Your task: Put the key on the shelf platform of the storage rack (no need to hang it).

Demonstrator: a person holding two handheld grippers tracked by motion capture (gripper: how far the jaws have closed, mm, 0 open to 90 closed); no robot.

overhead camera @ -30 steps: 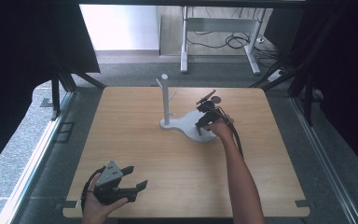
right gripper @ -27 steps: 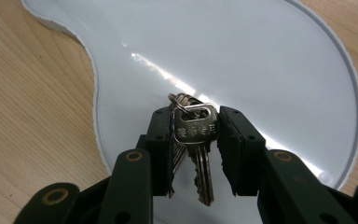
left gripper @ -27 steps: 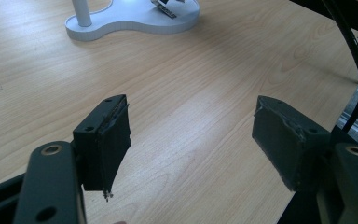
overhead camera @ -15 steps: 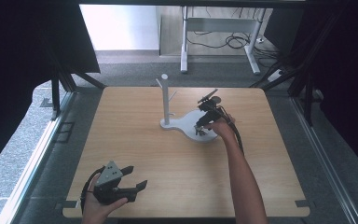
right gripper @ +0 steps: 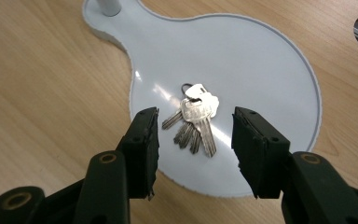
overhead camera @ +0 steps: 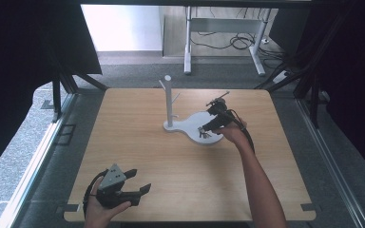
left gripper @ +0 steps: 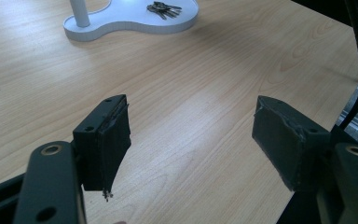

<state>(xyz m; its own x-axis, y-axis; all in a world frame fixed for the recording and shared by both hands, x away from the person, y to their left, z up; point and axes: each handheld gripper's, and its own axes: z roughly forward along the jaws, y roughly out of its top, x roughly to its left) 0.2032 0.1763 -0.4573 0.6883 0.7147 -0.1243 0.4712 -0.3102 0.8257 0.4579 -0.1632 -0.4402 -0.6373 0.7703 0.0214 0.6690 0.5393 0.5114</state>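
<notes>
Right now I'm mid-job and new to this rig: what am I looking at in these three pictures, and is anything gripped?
There is no robot arm here. A person holds a two-jaw tool in each hand at a wooden table.

The high view looks down from above the person's side. The left gripper sits near the table's front edge, and the right gripper reaches to a white stand with an upright post.

The other two pictures come from cameras riding on the grippers, looking along their black jaws. In the left gripper view, the jaws stand wide apart over bare wood, holding nothing. In the right gripper view, the jaws stand open just in front of a bunch of keys lying on the stand's flat base. Nothing is gripped yet.
</notes>
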